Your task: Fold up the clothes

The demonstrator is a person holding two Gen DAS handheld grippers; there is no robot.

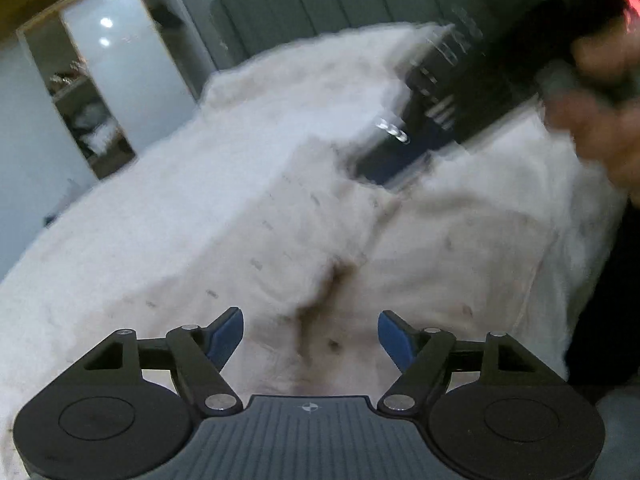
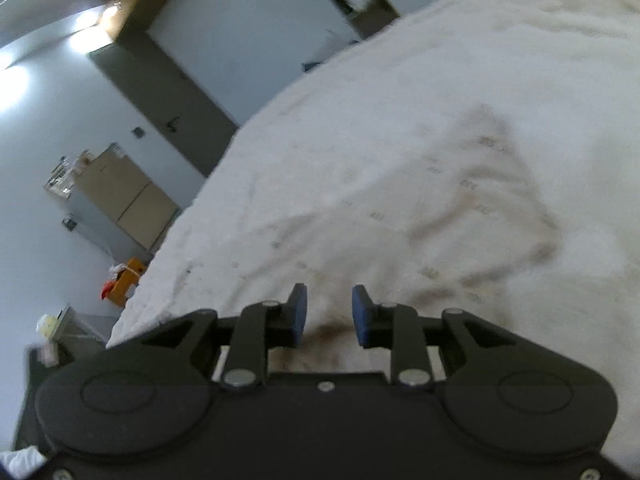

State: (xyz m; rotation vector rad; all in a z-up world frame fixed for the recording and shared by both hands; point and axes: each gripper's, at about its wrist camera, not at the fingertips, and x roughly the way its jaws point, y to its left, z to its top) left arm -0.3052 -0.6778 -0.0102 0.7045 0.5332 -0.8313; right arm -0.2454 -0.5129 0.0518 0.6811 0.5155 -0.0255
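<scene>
Your white garment lies spread out on the bed, which is white too, so the edges are hard to pick out. The cloth has tiny grey marks printed on it and bunches up into soft folds.

Your left tongs stand wide open over a dark crease in the cloth. Nothing is between the blue pads, and they are not holding anything.

Your right tongs are nearly closed. A small ridge of the white cloth runs up into the narrow gap between the blue pads. It looks pinched there, so you probably have a bit of the garment in them, but the picture is blurry and this is a guess. From the left side you can see the right tool as a dark blur, with your hand wrapped around it.

The garment looks light, thin and floppy. It will sag and slide when you lift it, and it will not keep a shape by itself. Take hold at an edge or a corner, not in the middle, so the cloth hangs flat. A seam or hem would likely give you a thicker, safer bite. Grab only one layer if you can, because the folds sit on top of each other and a pinch could easily catch the bed cover too.
</scene>
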